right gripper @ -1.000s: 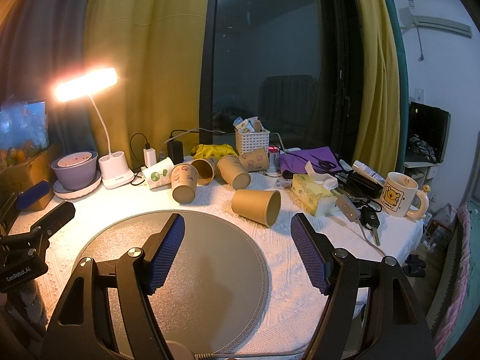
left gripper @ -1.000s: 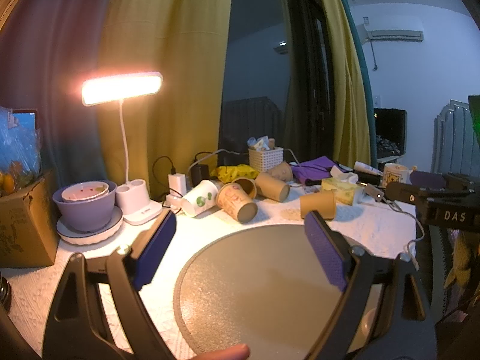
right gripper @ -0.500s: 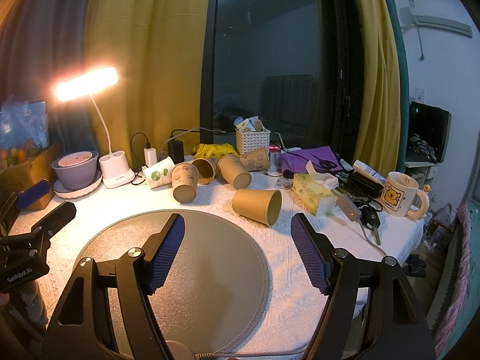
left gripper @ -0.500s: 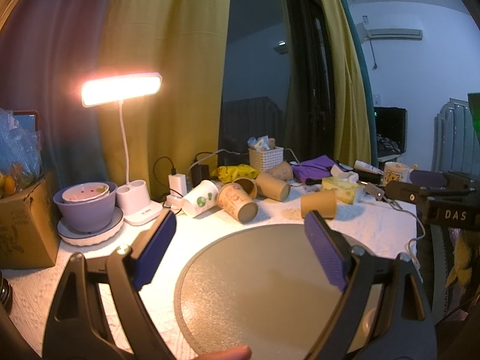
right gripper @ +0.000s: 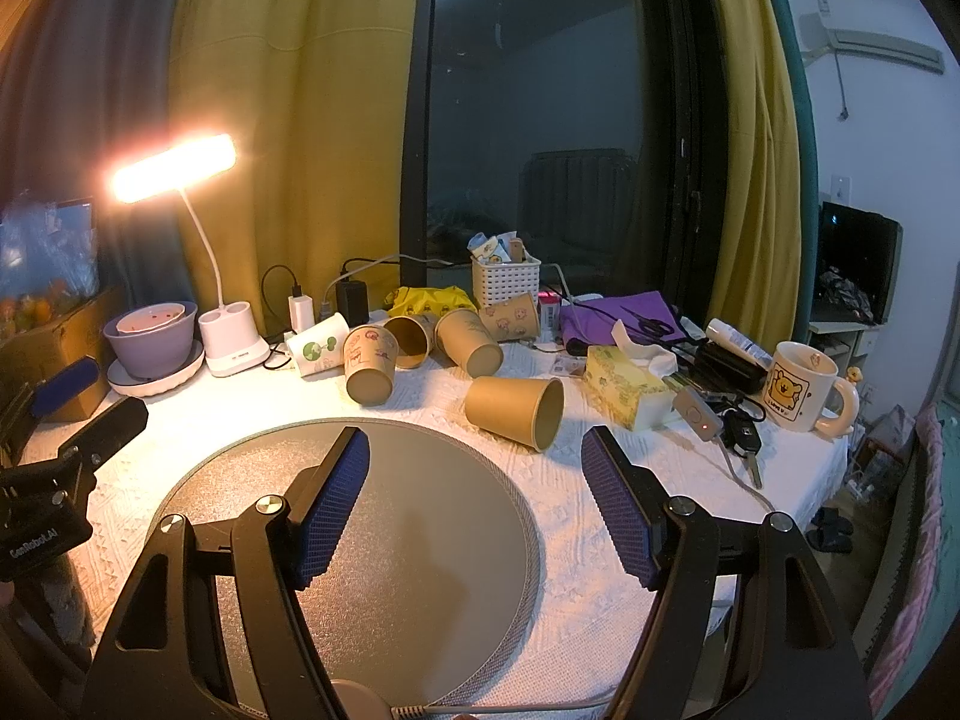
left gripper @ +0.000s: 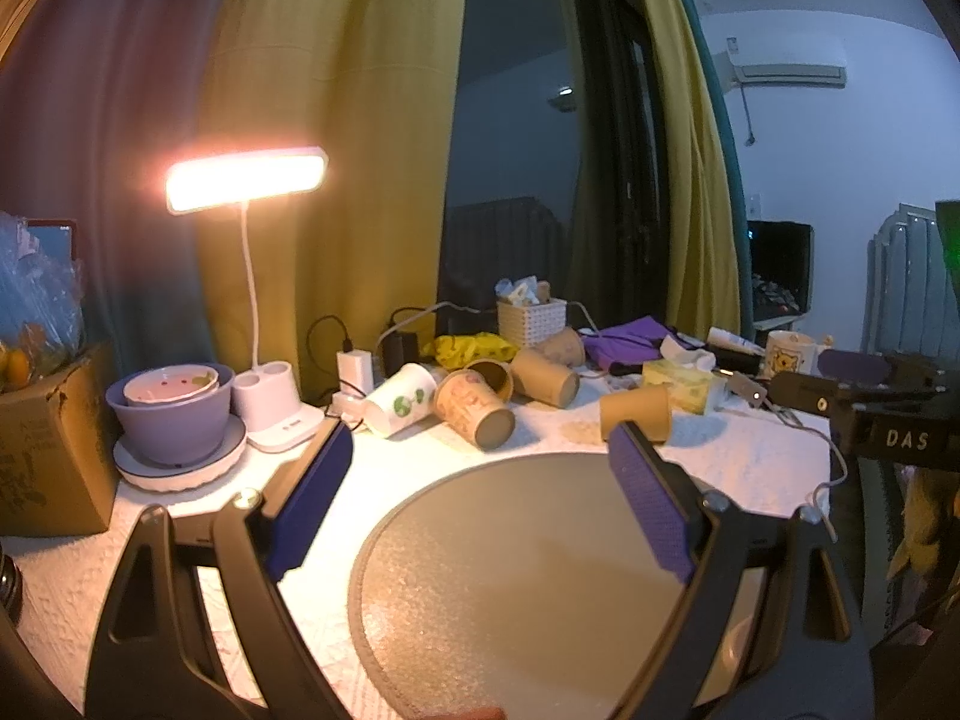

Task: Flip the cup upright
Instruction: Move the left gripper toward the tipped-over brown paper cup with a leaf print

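A plain brown paper cup [right gripper: 516,411] lies on its side just beyond the round grey mat [right gripper: 372,540], mouth facing right; it also shows in the left wrist view [left gripper: 636,414]. Several more paper cups [right gripper: 369,363] lie tipped over behind it, with a white leaf-print cup [right gripper: 318,345] among them. My right gripper [right gripper: 474,504] is open and empty above the mat, short of the plain cup. My left gripper [left gripper: 480,498] is open and empty over the mat's left side. The other gripper's body shows at each view's edge.
A lit desk lamp [right gripper: 231,348] and purple bowl [right gripper: 150,339] stand at the back left. A white basket [right gripper: 507,279], tissue box [right gripper: 627,387], bear mug [right gripper: 801,384], keys and cables crowd the back and right. A cardboard box [left gripper: 48,438] sits at the far left.
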Demonstrator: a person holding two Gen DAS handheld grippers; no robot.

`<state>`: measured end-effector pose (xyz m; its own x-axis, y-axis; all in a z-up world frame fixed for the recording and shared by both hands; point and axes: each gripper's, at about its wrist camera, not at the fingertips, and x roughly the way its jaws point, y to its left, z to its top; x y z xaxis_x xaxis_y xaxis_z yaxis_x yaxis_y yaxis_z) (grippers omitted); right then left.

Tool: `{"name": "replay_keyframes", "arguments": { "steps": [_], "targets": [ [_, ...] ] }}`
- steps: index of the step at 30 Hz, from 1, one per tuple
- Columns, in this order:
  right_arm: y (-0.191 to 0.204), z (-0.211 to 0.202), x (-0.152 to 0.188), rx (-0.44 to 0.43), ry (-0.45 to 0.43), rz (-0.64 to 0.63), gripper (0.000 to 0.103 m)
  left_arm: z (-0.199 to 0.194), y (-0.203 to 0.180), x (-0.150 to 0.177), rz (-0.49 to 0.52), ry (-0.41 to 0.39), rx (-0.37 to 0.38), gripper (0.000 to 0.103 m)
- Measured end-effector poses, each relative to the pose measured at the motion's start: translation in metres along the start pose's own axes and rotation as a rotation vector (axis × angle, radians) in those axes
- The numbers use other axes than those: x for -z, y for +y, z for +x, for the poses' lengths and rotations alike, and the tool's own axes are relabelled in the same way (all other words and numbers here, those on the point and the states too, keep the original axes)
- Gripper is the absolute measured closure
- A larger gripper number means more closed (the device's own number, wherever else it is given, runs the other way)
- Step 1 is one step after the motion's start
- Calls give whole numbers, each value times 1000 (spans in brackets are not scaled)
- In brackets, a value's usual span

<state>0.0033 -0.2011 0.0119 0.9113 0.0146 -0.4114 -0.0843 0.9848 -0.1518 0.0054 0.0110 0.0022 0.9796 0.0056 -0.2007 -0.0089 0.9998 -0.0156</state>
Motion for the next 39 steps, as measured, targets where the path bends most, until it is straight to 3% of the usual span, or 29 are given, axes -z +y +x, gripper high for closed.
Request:
{"name": "replay_keyframes", "arguments": {
  "steps": [7,15,18,25,39],
  "targets": [
    [-4,2,-1,-19,-1,10,27,-1,-3,2,13,5,1,15],
    [-34,42,-5,-89,48,32,27,22,-13,0,34,53,-51,15],
    [-49,63,-9,-104,68,27,27,45,-25,-4,69,118,-63,15],
    [-81,121,-21,-191,138,15,27,125,-48,-25,-1,350,-15,15],
    [-138,220,-59,-319,201,41,27,254,-92,-54,-36,526,-40,15]
  ]
}}
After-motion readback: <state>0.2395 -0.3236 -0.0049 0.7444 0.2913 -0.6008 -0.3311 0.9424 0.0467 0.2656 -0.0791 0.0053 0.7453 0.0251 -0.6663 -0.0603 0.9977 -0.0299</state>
